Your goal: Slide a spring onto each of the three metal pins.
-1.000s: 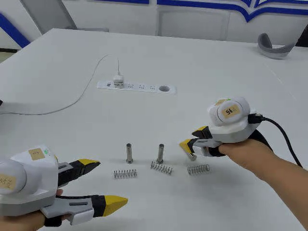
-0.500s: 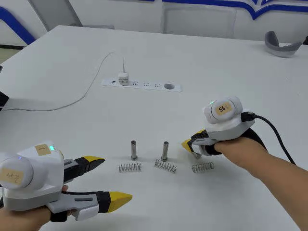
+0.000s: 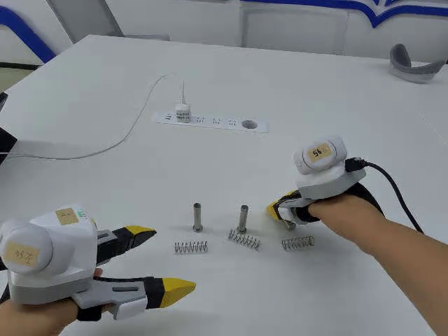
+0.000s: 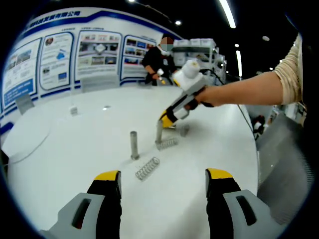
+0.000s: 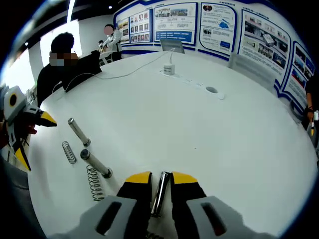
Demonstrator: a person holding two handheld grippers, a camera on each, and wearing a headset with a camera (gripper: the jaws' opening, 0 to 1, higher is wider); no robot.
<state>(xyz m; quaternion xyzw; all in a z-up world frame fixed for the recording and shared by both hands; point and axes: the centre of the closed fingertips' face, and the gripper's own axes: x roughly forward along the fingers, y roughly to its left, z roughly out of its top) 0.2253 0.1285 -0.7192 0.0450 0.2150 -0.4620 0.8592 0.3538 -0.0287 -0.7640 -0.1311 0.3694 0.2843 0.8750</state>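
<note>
Two metal pins stand upright on the white table: the left pin (image 3: 197, 216) (image 4: 133, 145) (image 5: 78, 132) and the middle pin (image 3: 243, 218) (image 5: 95, 163). A third pin (image 5: 160, 193) (image 3: 288, 222) is clamped between the yellow-tipped jaws of my right gripper (image 3: 281, 210) (image 5: 156, 179), low over the table. Three springs lie in front of the pins: the left spring (image 3: 190, 246) (image 4: 147, 168) (image 5: 68, 152), the middle spring (image 3: 243, 240) (image 4: 167, 143) (image 5: 93, 183) and the right spring (image 3: 297, 243). My left gripper (image 3: 150, 257) (image 4: 162, 177) is open at the near left, empty.
A white power strip (image 3: 210, 121) with a plugged adapter and a cable (image 3: 105, 148) lies further back on the table (image 3: 294, 91). A grey headset band (image 3: 414, 68) rests at the far right. People stand beyond the table in the gripper views.
The head camera has shifted, so the scene sits slightly lower and to the right. My right gripper has dropped a little closer to the table, still holding the pin. The left gripper stays open.
</note>
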